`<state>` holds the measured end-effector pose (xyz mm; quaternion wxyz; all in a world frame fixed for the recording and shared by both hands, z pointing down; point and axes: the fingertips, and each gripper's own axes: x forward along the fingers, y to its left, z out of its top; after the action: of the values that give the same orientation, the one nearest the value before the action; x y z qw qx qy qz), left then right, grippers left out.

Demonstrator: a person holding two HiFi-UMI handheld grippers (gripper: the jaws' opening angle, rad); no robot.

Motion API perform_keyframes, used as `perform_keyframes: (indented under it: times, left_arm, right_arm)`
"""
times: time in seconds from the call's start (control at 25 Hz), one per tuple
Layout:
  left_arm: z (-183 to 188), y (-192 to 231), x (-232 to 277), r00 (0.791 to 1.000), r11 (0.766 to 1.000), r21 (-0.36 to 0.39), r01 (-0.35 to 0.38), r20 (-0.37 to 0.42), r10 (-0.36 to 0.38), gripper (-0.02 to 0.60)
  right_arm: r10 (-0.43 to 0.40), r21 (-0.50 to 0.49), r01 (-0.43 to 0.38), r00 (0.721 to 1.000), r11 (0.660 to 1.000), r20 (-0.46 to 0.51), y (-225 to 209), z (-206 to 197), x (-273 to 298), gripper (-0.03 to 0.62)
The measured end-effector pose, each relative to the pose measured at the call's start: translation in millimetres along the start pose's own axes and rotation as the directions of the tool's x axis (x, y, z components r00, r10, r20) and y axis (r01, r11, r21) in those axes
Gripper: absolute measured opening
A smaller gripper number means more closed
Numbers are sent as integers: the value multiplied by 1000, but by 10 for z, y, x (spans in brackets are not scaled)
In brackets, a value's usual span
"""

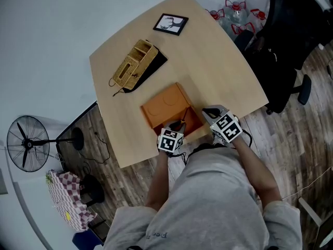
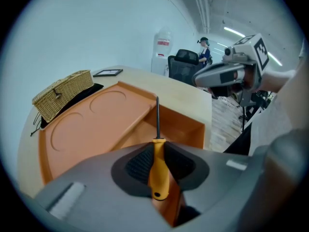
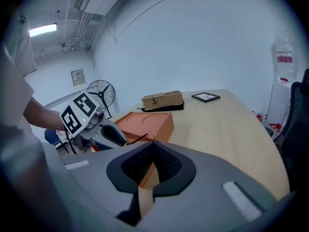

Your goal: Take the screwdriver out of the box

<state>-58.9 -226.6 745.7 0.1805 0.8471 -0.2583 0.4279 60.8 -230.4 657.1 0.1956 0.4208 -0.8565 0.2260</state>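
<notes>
Clamps orange-handled, steel-shafted screwdriver [image 2: 158, 177] in left gripper [image 2: 157, 145], shaft pointing over open compartment of flat orange box [image 2: 186, 129]. Pinches box's near wall with right gripper [image 3: 153, 150].

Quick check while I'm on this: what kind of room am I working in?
Most likely an office or lab workroom: a black office chair stands beside the wooden table, a water dispenser stands against the wall with spare bottles on the floor, and there is a pedestal fan.
</notes>
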Motion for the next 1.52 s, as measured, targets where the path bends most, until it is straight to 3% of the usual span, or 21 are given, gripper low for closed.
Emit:
perform_keyframes:
  times: [0.24,0.44,0.8,1.12,1.52]
  left_arm:
    - [202,85,-184,988,995,-83,-60,138,71,130]
    - [347,232,-479,952,973,-208,-103,264,157,130]
    - [412,237,-1113,884,946,-285,-156,387,262,130]
    - [230,36,-1527,821,913,-367,-179,455,344,130]
    - [-124,-418,-1977,779,876,-447,-182,478,406,130]
  right_arm:
    - [3,40,-4,999,999,33,48,30,-13,2]
    - [-47,107,37,994,994,97,9,143,-121,2]
    - [-99,186,76,988,980,120,233,23,-345,2]
    - [-131,198,90,970,976,205,636,52,-480,2]
    - [-49,100,28,975,995,215,1454,-39,-501,2]
